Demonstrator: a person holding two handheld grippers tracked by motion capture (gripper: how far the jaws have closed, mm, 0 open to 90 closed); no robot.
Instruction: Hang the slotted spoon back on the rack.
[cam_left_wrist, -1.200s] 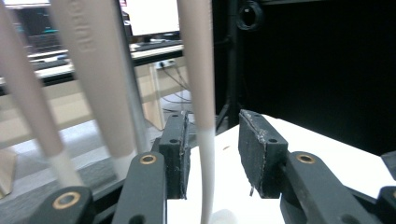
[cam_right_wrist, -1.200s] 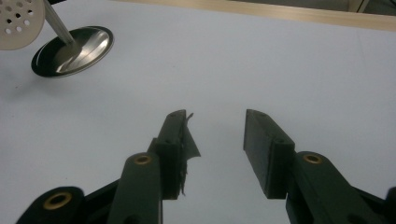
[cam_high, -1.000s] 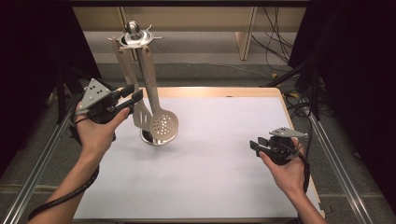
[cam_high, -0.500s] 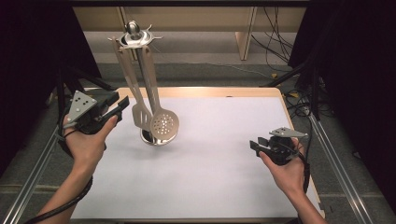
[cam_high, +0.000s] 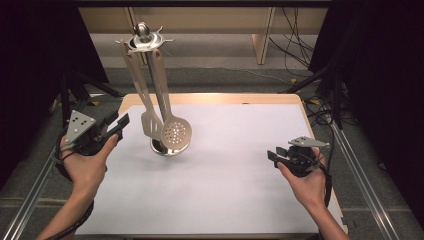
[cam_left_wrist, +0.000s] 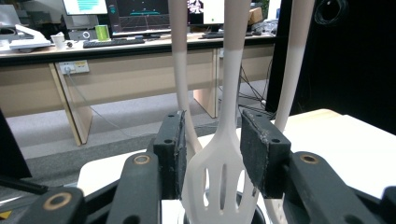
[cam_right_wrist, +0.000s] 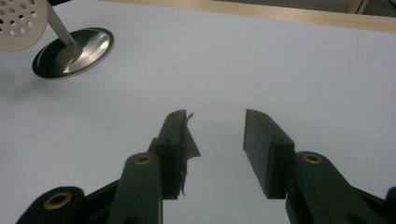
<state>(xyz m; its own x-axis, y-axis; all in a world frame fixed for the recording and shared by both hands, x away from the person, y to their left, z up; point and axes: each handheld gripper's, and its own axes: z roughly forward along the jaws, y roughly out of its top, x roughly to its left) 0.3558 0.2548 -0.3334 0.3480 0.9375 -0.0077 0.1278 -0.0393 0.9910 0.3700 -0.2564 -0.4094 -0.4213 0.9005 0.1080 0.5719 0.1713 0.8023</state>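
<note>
Your left gripper (cam_high: 116, 126) sits off the table's (cam_high: 225, 200) left edge with open air up to the utensil stand (cam_high: 145, 42). The hanging slotted turner (cam_high: 150, 124) and skimmer (cam_high: 176, 134) block the straight path, and the stand's round base (cam_high: 161, 148) sits beneath them. Your right gripper (cam_high: 274, 156) has bare tabletop ahead, well apart from the stand.

left hand-held gripper (cam_high: 121, 125): open, beside slotted spatula (cam_high: 149, 124) | right hand-held gripper (cam_high: 273, 155): open
</note>
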